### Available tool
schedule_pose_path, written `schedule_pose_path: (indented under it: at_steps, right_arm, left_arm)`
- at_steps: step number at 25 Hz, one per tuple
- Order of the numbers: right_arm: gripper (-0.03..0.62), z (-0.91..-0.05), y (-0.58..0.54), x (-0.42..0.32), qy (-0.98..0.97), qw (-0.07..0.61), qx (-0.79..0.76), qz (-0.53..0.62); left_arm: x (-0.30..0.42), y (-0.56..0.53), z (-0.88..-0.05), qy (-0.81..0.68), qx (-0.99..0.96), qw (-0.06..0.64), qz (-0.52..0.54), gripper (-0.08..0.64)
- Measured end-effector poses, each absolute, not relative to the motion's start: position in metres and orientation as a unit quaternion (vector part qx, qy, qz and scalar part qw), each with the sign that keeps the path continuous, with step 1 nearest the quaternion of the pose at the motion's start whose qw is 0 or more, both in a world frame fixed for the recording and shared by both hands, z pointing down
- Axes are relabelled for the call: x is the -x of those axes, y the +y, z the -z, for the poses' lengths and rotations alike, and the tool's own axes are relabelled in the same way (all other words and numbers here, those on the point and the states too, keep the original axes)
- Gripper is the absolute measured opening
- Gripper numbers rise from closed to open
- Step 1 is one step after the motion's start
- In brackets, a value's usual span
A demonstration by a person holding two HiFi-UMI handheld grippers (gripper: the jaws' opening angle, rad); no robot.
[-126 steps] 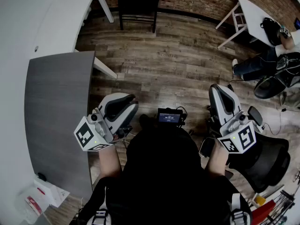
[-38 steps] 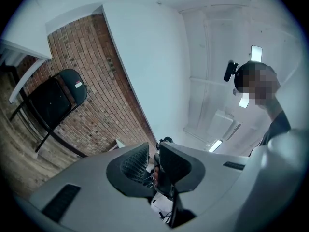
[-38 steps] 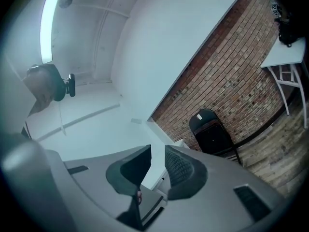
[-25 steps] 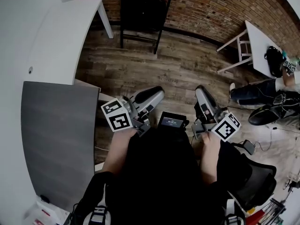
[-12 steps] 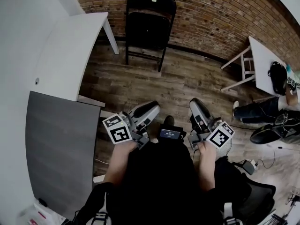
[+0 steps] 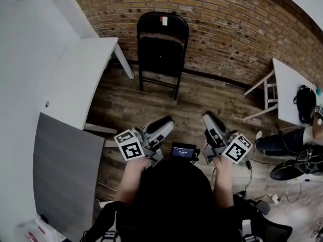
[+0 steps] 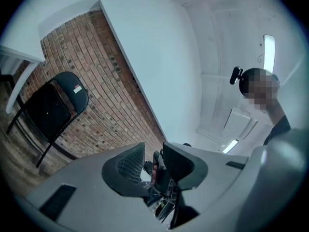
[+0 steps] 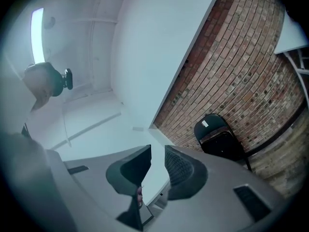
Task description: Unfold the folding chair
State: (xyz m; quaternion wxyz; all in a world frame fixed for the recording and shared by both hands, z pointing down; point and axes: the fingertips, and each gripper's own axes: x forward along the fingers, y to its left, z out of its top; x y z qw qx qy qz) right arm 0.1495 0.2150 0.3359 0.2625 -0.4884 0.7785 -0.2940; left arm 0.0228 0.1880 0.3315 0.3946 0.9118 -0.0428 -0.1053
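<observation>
Nearest the body: small screen (image 6: pixel 182 150) at chest height, low centre of the head view, with a claw on either side. Left claw (image 6: pixel 165 122) is level and aimed towards the top of the frame; its own view shows the left claw (image 7: pixel 153 152) with jaws apart, having just been opening, nothing between the pads. Right claw (image 6: pixel 207 117) is likewise level; in its own view the right claw (image 8: pixel 158 153) shows a narrow gap, jaws not touching, empty. Beyond them is a bare plank floor (image 6: pixel 202 101). A grey bench (image 6: pixel 60 170) sits lower left and a white bench (image 6: pixel 75 79) upper left, its slanted leg just beside the chair's left side. The folding chair (image 6: pixel 162 49) stands at top centre, still folded flat and upright against the brick wall (image 6: pixel 227 29), well apart from both claws; it also shows at left in the left claw's view (image 7: pixel 48 110) and right of centre in the right claw's view (image 8: pixel 218 140). Task not started; judged step: approach. Risks as I read them: the chair only leans on the wall, so pulling the seat down with one claw could slide its feet on the planks or tip it forward; the painted tube frame looks smooth and may slip from the pads; the right claw's gap may be too narrow for the frame unless widened; swinging the chair out could catch the white bench's leg.
</observation>
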Motion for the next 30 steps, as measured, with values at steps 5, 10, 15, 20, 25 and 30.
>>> schedule_pose_path:
  at_steps: [5,10,15,20,25,30]
  right_arm:
    - [0.071,-0.343,0.204,-0.181,0.785,0.263,0.472,0.304]
    - [0.071,-0.350,0.194,-0.193,0.787,0.270,0.457,0.313]
    - [0.071,-0.352,0.174,-0.200,0.789,0.265,0.454,0.319]
    - [0.071,-0.354,0.143,-0.215,0.782,0.257,0.473,0.315]
    - [0.071,-0.349,0.096,-0.216,0.778,0.242,0.489,0.312]
    - [0.071,-0.342,0.037,-0.200,0.781,0.224,0.494,0.309]
  left_arm:
    - [-0.056,0.178,-0.333,-0.066,-0.912,0.394,0.099,0.141]
    - [-0.071,0.170,-0.342,-0.078,-0.911,0.396,0.088,0.147]
    - [-0.084,0.151,-0.347,-0.075,-0.909,0.402,0.075,0.147]
    - [-0.098,0.112,-0.354,-0.057,-0.905,0.414,0.075,0.147]
    - [-0.107,0.061,-0.351,-0.033,-0.901,0.425,0.077,0.146]
    - [-0.097,0.010,-0.350,-0.017,-0.898,0.432,0.077,0.144]
